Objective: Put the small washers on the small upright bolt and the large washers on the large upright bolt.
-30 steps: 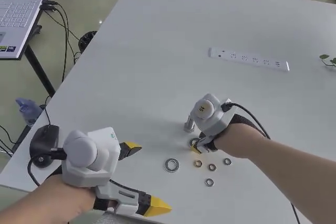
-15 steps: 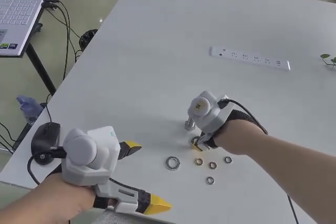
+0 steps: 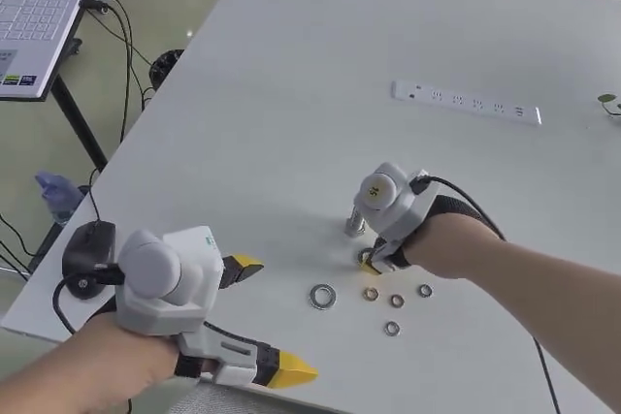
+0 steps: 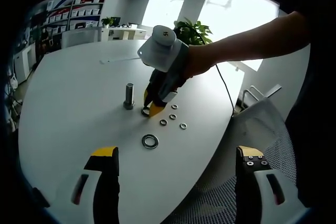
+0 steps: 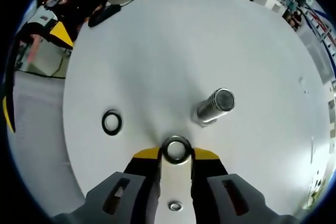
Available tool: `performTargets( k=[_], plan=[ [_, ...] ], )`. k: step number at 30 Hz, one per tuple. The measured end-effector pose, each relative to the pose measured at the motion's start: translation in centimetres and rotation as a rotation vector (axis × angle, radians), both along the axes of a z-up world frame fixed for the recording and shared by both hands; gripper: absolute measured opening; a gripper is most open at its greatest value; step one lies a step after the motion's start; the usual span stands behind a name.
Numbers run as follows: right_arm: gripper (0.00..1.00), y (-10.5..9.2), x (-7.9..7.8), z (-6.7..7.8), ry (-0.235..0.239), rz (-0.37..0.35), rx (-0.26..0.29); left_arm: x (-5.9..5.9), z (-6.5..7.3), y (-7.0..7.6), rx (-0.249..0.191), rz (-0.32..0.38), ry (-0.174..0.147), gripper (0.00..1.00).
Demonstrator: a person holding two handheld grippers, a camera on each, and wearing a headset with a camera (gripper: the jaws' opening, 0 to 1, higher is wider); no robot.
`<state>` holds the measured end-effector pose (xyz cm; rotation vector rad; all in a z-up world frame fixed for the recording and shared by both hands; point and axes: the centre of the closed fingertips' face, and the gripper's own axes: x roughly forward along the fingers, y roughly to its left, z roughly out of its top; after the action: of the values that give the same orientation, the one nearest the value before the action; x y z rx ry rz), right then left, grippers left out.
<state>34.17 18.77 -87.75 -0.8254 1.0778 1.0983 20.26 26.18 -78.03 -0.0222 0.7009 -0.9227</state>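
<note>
A steel upright bolt [image 3: 355, 225] [image 5: 214, 106] [image 4: 129, 96] stands on the white table [image 3: 291, 94]. My right gripper [image 3: 372, 261] [image 5: 176, 156] is shut on a large washer [image 5: 176, 149] [image 4: 145, 111], low over the table just beside the bolt. A second large washer [image 3: 322, 296] [image 5: 112, 122] [image 4: 150, 141] lies flat nearer the front edge. Several small washers [image 3: 397, 301] [image 4: 172, 116] lie to the right of it. My left gripper [image 3: 267, 317] [image 4: 176, 153] stands open at the front left, with nothing between its yellow tips.
A white power strip [image 3: 466, 104] lies at the back right. A black mouse [image 3: 85, 244] sits at the table's left edge, with a laptop [image 3: 29, 16] on a side desk and cables beyond. The table's front edge runs just under my left gripper.
The head view has shifted slightly. My right gripper still holds the large washer beside the bolt, and the left gripper has hardly moved.
</note>
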Motion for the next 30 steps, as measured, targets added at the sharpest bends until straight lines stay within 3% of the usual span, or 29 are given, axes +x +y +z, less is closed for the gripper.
performTargets(
  k=[6,14,23,30],
  plan=[
    [0.20,-0.5,-0.2,0.1,0.018,0.002,-0.003,0.0,0.0,-0.2,0.000,-0.002,0.001,0.92],
    [0.20,-0.7,-0.4,0.8,0.075,-0.054,0.038,-0.1,0.1,-0.2,-0.003,0.000,-0.001,0.91],
    [0.20,-1.0,-0.5,1.6,0.078,-0.044,0.033,-0.1,0.1,-0.3,-0.008,0.002,-0.003,0.91],
    [0.20,-0.6,-0.3,3.3,0.067,-0.023,0.025,0.0,0.2,-0.7,-0.012,-0.006,-0.007,0.91]
  ],
)
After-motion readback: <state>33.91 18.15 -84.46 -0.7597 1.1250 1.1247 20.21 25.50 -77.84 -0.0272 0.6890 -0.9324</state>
